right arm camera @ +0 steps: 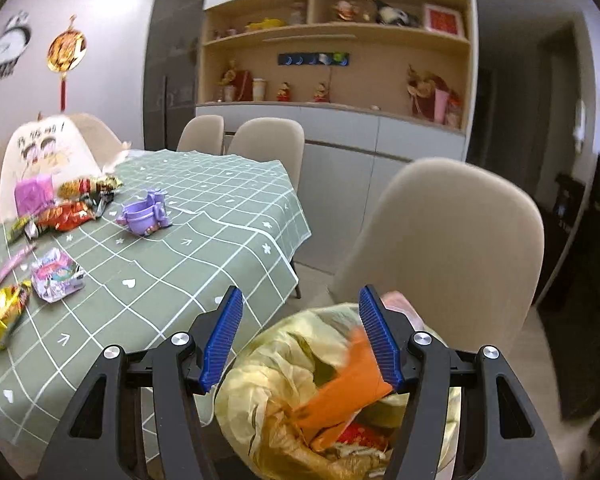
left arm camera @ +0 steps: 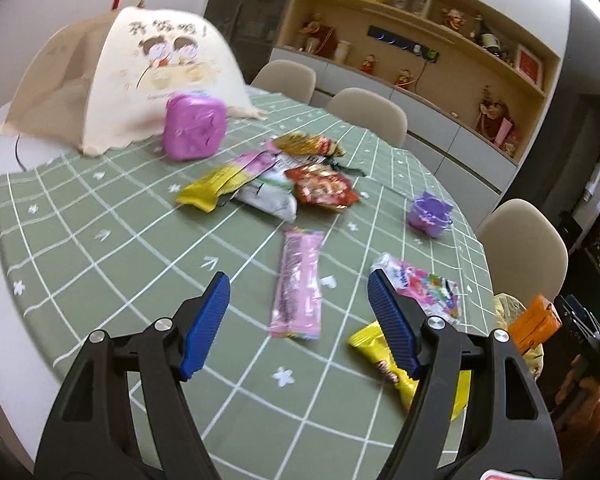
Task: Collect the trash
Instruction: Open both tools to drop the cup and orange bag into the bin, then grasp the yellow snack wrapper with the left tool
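Hanging over the green checked desk, the left gripper has its blue fingers spread wide with nothing in them, and the long pink wrapper lies flat on the cloth right between them. Just past its right finger lie a pink and white snack bag and a yellow wrapper, so a bad aim could push those two away or grab the wrong one. The pink wrapper is thin and flat — the fingers might slide over it and come up with nothing, or pinch the cloth too. Farther back a pile of wrappers waits, with a pink box and a small purple toy that may not be trash at all. Off the right edge of the desk, the right gripper is above the yellow trash bag, its fingers wide apart and holding nothing. An orange packet sits in the bag's mouth among other wrappers, touching the right finger. The bag is soft and looks pretty full — things could slip out, or the next drop could miss it.
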